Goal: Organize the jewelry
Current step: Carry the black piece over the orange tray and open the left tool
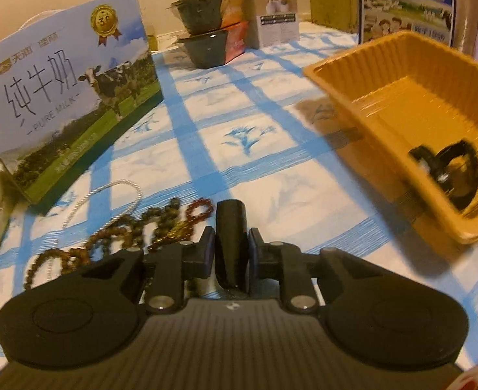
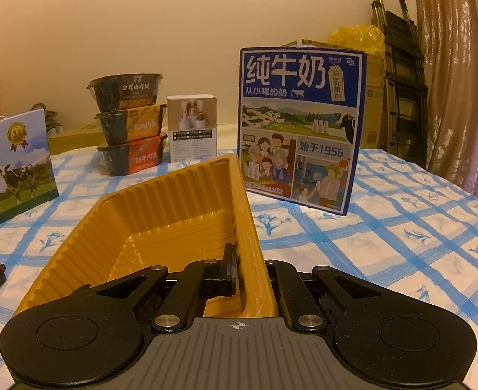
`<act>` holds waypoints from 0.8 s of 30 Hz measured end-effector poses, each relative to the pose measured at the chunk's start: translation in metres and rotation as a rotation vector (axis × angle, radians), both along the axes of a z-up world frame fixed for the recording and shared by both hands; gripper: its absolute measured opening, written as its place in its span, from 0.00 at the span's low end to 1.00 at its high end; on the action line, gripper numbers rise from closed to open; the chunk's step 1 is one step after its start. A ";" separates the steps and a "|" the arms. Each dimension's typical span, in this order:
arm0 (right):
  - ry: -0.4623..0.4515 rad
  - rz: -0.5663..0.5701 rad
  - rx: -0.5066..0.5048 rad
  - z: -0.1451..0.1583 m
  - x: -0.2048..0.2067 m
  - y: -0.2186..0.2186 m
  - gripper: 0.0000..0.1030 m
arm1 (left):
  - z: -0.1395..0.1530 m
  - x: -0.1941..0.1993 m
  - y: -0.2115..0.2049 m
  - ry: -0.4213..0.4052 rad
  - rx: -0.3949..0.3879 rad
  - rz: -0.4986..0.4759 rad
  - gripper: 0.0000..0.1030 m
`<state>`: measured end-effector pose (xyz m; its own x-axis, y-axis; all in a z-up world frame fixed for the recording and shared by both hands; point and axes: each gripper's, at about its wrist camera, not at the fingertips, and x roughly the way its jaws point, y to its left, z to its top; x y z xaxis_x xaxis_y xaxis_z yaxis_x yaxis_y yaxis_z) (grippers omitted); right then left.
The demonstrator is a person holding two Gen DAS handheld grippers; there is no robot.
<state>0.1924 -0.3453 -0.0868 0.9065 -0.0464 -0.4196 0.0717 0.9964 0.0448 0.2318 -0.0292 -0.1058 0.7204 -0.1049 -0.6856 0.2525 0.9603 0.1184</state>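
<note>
Left claw [image 1: 232, 253] pinches dark band; bead strings [image 1: 118, 240] heaped on tabletop [image 1: 239, 104] beside it. Right claw [image 2: 250, 276] clamps tray [image 2: 161, 214] wall, tilted. Steady tray; lower band well inside before release.

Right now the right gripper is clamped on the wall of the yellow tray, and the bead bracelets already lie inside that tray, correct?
Not quite. The right gripper is indeed clamped on the yellow tray wall, but the bead bracelets lie on the checked tablecloth left of the left gripper. The left wrist view shows this; the right wrist view shows no bracelets in the tray.
</note>
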 end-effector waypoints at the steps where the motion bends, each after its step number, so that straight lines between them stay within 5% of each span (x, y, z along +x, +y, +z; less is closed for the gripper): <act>1: 0.001 0.000 0.000 0.000 0.000 0.001 0.05 | 0.003 -0.001 -0.002 0.000 -0.015 -0.005 0.19; 12: -0.004 0.013 0.013 0.003 -0.004 0.002 0.05 | 0.056 -0.016 -0.062 -0.043 -0.246 -0.169 0.19; 24: -0.005 0.013 0.042 0.004 -0.008 0.000 0.05 | 0.067 -0.023 -0.134 -0.006 -0.399 -0.325 0.19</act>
